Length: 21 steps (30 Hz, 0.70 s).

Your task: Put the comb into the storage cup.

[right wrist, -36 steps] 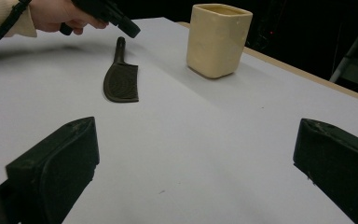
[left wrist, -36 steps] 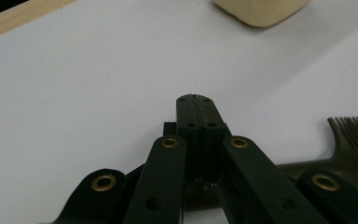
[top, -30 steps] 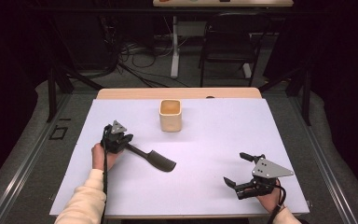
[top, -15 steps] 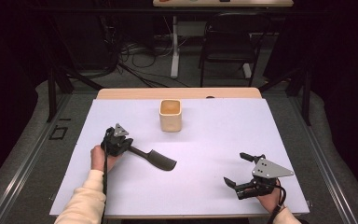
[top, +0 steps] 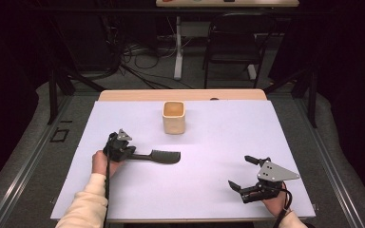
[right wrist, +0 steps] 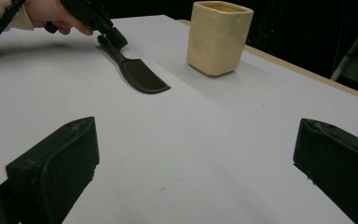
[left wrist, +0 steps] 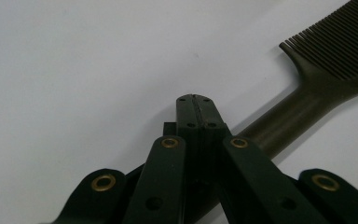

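A dark comb [top: 159, 156] lies flat on the white table cover [top: 218, 137], left of centre, with its toothed end pointing right. My left gripper [top: 130, 152] is shut, and its tips meet over the comb's handle. In the left gripper view the closed tips [left wrist: 193, 100] sit above the handle of the comb [left wrist: 307, 88], which runs under them; nothing shows between the tips. My right gripper [top: 240, 171] rests near the front right with its jaws wide apart and nothing in them. From the right gripper view [right wrist: 196, 158], the comb [right wrist: 140, 74] and the left gripper [right wrist: 116, 39] lie farther off.
A cream square cup [top: 173, 118] [right wrist: 219, 39] stands upright behind the comb, near the middle of the far side. The table's wooden far edge [top: 180, 95] shows past the cover. A chair [top: 233, 42] and floor cables sit beyond it.
The comb's toothed end has swung away from the person, so it now lies nearly level across the table. The left gripper shifted slightly toward the person. The right gripper has not moved.
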Each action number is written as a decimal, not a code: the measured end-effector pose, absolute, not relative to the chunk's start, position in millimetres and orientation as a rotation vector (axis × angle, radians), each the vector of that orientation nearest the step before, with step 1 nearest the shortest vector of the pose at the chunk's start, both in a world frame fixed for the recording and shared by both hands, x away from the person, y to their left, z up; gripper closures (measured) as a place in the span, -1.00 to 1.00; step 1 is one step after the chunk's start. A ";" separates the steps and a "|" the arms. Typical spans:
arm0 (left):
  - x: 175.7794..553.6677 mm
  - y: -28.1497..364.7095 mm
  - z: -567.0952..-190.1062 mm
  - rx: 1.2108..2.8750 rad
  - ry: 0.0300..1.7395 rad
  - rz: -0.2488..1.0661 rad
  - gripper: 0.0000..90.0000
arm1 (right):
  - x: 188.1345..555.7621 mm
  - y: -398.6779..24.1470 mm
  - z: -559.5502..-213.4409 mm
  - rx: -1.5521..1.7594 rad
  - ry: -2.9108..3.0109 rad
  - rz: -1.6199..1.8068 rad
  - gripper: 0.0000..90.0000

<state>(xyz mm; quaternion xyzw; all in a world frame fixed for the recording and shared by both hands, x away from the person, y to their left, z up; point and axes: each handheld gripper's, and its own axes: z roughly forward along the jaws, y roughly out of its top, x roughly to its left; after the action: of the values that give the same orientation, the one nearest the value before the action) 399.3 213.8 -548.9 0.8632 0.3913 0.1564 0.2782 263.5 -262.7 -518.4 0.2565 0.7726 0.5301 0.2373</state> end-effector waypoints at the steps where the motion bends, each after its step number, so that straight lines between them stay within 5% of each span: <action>1: 398.4 214.4 -548.8 2.317 1.052 0.422 1.00 | 263.5 -262.3 -518.5 0.704 2.119 1.453 -1.00; 21: 388.7 216.5 -546.9 2.315 1.086 0.379 1.00 | 263.5 -262.4 -518.6 0.711 2.122 1.451 -1.00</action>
<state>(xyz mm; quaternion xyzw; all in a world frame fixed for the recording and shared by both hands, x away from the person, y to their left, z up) 388.7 216.5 -546.9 0.8610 0.4039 0.1411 0.2749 263.5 -262.4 -518.6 0.2590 0.7734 0.5288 0.2348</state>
